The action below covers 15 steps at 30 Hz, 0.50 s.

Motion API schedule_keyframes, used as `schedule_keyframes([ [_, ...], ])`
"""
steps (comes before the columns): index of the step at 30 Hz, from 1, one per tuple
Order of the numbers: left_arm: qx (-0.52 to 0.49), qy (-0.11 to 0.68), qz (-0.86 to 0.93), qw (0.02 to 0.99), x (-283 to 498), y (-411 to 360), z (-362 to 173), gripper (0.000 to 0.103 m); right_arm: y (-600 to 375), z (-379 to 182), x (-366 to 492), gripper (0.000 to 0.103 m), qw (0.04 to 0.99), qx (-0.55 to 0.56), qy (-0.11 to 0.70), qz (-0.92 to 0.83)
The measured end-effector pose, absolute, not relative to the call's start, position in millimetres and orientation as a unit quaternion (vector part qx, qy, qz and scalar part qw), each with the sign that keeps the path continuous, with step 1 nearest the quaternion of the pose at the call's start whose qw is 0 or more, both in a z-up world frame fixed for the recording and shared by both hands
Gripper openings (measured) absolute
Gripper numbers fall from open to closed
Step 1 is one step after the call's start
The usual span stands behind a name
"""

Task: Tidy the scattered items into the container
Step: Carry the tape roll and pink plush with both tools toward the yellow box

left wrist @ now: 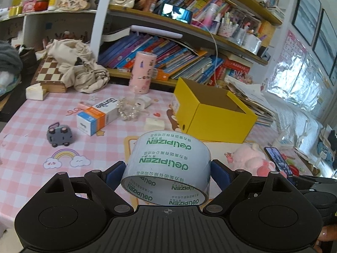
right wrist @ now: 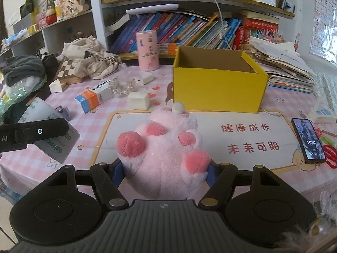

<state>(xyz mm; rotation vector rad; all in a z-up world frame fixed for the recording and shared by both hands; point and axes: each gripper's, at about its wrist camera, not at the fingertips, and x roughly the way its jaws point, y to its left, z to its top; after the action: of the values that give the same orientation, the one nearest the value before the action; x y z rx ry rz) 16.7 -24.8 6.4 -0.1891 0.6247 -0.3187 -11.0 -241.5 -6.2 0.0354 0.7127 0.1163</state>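
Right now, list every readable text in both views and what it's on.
"deli PIZEN": tape roll held in left tool.
"usmile": orange-and-white box.
"健康成长 未来可期": desk mat.
"11:50": phone.
".AI": left tool's body, seen in the right view.
Alphabet letters: wall chart.
Book spines, small tape characters: too small or blurred.

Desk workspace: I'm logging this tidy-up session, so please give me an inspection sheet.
Surface: pink checked tablecloth with a printed mat.
Job's things: yellow box open, looks empty; toothpaste box, bead bracelet, white block, toy car lie scattered.
Clutter: pink canister, chessboard, cloth bag, phone.
Grippers: left gripper shut on tape roll; right gripper shut on pink plush toy.
Cables: white cable hanging from shelf.
Surroundings: crowded bookshelves.
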Motion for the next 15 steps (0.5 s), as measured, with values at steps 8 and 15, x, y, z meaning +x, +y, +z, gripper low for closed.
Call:
schedule_keyframes([
  [8,-0.075,0.311,-0.184,0.929,22,-49,7,0.088,-256,-8,-17,0.069,0.936,0.026,0.349,0.039],
  [15,-0.062,0.314,-0.207,0.925,30,-75,8,0.088,-284,-9,-17,0.069,0.936,0.045,0.350,0.009],
])
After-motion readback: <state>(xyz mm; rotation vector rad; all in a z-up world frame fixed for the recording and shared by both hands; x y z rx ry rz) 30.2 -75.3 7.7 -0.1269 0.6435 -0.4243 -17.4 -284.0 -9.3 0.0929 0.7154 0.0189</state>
